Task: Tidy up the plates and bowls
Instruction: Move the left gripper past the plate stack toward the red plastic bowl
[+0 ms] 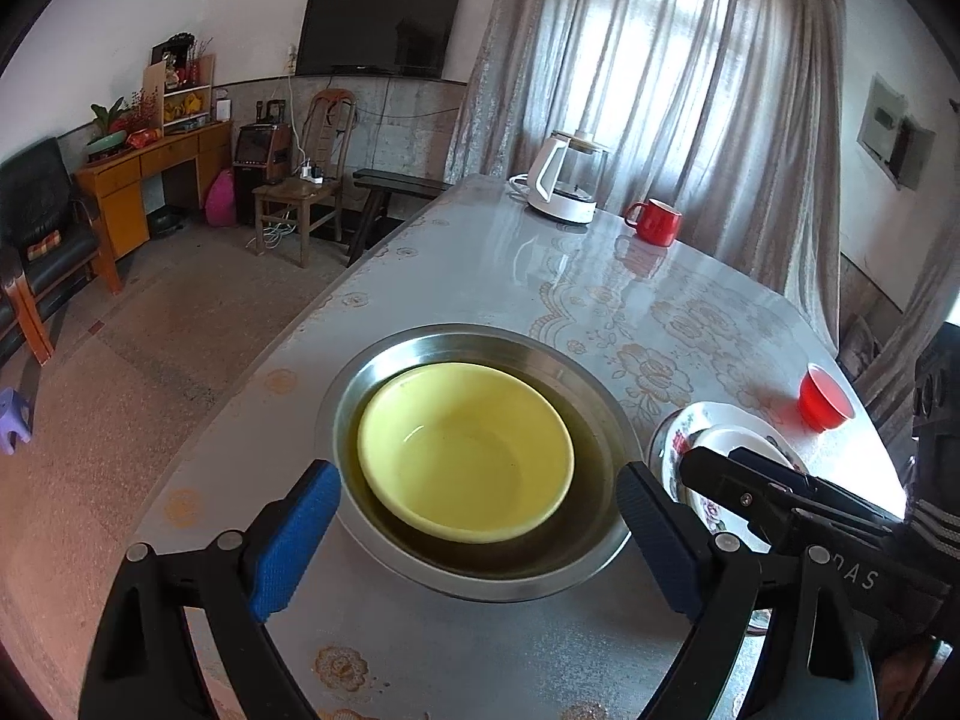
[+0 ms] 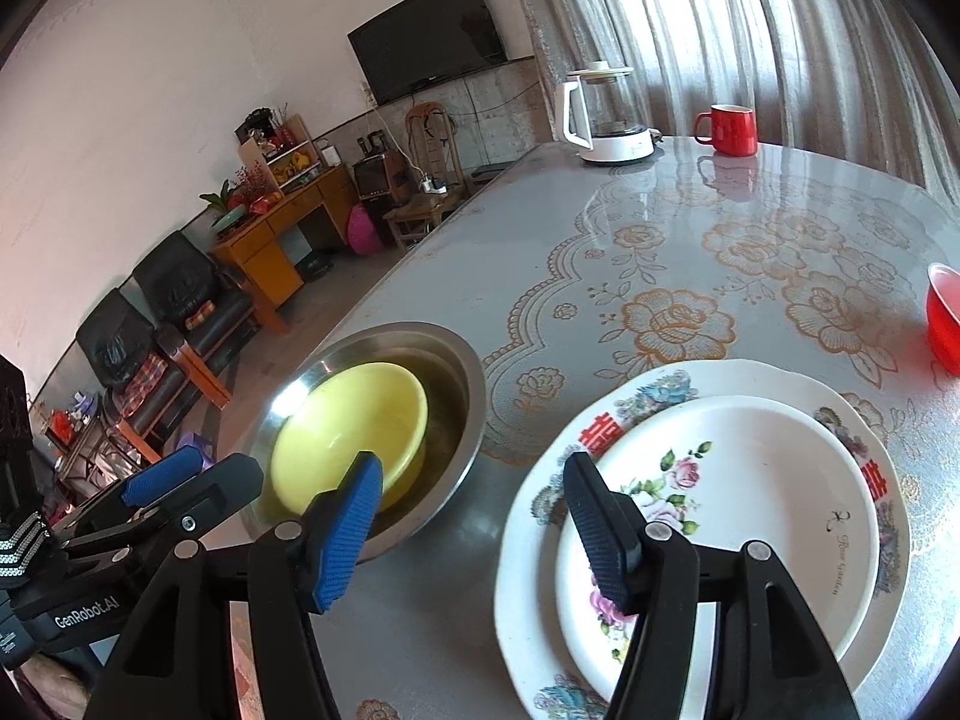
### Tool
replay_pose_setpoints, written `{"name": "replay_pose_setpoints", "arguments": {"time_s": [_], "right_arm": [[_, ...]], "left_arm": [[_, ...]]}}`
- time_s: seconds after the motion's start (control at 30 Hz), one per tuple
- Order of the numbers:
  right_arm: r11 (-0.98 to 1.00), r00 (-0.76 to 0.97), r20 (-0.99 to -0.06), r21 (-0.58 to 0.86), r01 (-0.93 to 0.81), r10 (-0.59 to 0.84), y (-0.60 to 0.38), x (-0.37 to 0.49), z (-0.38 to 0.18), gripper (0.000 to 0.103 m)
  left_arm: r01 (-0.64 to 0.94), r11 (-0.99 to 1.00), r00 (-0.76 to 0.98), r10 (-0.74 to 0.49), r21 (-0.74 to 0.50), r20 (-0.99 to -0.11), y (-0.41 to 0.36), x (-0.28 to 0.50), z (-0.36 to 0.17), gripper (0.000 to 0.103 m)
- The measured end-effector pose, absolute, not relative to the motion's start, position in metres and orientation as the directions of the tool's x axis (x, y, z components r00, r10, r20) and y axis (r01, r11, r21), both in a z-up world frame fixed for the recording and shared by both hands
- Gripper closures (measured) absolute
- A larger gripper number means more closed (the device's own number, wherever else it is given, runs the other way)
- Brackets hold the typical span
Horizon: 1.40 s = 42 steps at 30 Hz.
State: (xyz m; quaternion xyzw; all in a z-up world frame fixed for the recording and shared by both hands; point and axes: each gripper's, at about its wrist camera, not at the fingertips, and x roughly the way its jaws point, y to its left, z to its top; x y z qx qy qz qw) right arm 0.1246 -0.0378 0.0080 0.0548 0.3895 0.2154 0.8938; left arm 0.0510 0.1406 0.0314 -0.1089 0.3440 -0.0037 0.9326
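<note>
1. The left gripper [image 1: 477,531] hangs with its jaws spread wide and nothing clamped. Its fingers [image 1: 288,543] wear ribbed blue rubber pads on black plastic arms.
2. Just ahead of those jaws, spanning the gap between them, sits a round steel basin [image 1: 480,576], its brushed metal wall smooth and reflective. No pad touches its rim.
3. Nested inside the basin lies a shallow yellow bowl [image 1: 465,450], matte, round, with a thick rolled lip; it leans toward the basin's left wall.
4. The worktop [image 1: 480,276] is covered in a glossy grey sheet printed with gold lace roses.
5. The right gripper [image 2: 474,531] has its jaws about half open, gripping nothing; its pads have the same blue knurled texture.
6. Left of its left jaw are the basin and bowl. Its right jaw overlaps, in view, the near rim of the plates; whether it touches them I cannot tell.
7. Ahead and right of those jaws, a large scalloped plate [image 2: 678,381] of glazed white china with floral edges and red characters carries a smaller round plate [image 2: 750,498] painted with pink roses, stacked centrally.
8. Far right of the jaws stands a translucent red plastic bowl [image 2: 945,315], apart from the plates.
9. Far beyond, a white kettle [image 2: 606,120] with a glass body and a red mug [image 2: 729,129] stand near the curtain.
</note>
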Motion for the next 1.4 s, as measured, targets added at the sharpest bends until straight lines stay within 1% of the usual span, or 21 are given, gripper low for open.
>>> {"name": "replay_pose_setpoints", "arguments": {"time_s": [0.33,0.97,1.4], "right_arm": [[0.92,0.63,-0.67,0.285,-0.27,0.393,-0.07,0.122,0.006,0.039],[0.943,0.707,-0.657,0.329,-0.043,0.261,-0.17,0.116,0.006,0.039],[0.933,0.724,-0.667,0.348,0.094,0.176,-0.234,0.108,-0.003,0.039]], "left_arm": [[0.015,0.985,0.754,-0.122,-0.169,-0.645,0.107,0.054,0.035,0.009],[0.254,0.962,0.695,-0.253,-0.099,-0.673,0.006,0.074,0.038,0.009],[0.365,0.93,0.666,-0.297,-0.049,-0.685,-0.052,0.091,0.043,0.009]]}}
